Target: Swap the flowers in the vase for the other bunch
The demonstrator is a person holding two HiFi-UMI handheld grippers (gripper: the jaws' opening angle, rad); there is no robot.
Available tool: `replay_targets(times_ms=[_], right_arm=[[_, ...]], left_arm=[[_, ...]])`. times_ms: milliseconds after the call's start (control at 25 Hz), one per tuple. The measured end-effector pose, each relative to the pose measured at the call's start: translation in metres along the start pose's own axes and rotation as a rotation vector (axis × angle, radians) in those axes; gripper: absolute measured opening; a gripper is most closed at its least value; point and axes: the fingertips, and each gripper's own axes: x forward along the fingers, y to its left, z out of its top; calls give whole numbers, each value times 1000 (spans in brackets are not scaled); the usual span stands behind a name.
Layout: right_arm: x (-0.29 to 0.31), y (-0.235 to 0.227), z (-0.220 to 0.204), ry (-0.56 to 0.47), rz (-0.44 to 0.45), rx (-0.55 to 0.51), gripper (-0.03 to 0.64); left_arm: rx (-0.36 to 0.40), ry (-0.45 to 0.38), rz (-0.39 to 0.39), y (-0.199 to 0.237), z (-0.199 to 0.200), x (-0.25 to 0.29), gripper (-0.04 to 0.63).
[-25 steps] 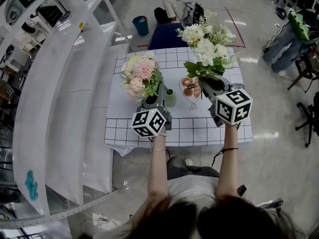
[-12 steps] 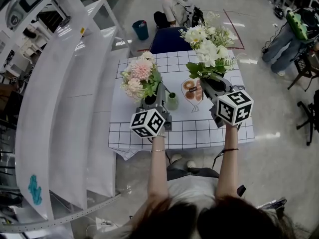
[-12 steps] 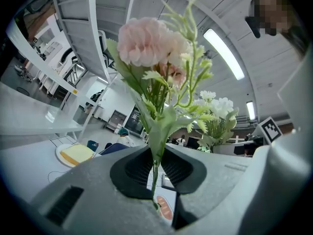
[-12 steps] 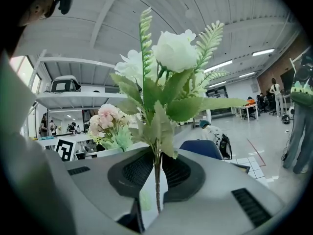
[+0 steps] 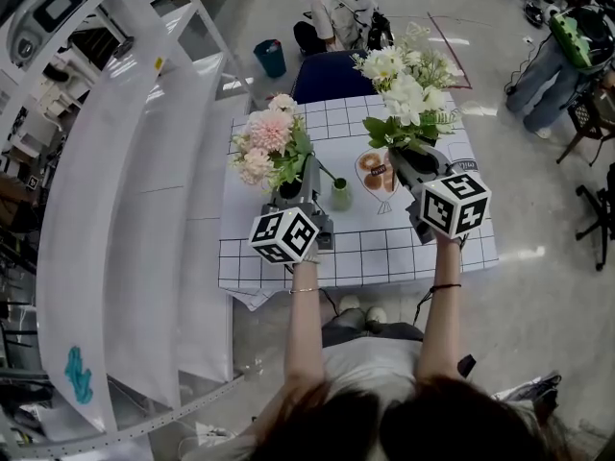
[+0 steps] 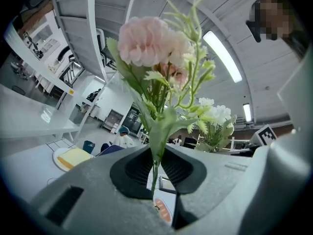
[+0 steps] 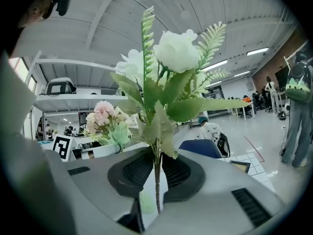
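Note:
In the head view both grippers are held over the grid-cloth table. My left gripper is shut on the thin green stem of the pink bunch, which stands upright above the jaws. In the left gripper view, the stem is pinched between the dark pads below the pink blooms. My right gripper is shut on the stem of the white bunch, which also shows in the right gripper view. The small green vase stands on the table between the grippers, just right of the left one.
A patterned plate lies right of the vase. A curved white shelf unit runs along the table's left side. Beyond the far edge stand a blue chair and a blue bucket, and a person crouches there.
My left gripper has risen slightly with the pink bunch beside the vase. The right gripper and white bunch have stayed put. The head view has shifted a little.

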Motion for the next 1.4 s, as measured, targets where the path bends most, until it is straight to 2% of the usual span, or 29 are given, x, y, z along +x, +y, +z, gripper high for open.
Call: replay_targets(times_ms=[360,520,920,1400], right_arm=[[7,8,0,1,-7,6,55],[7,10,0,4,-6,10,55],[12,21,-3,1,10,15,55],[13,20,-4,1,0,22,55]], left_arm=[[-22,-26,-24,7,20,-3,57],[-2,-26,-27,6,27,-7,57],[28,8,18,18,28,-22,51],[24,3,34,27,30,-29,52]])
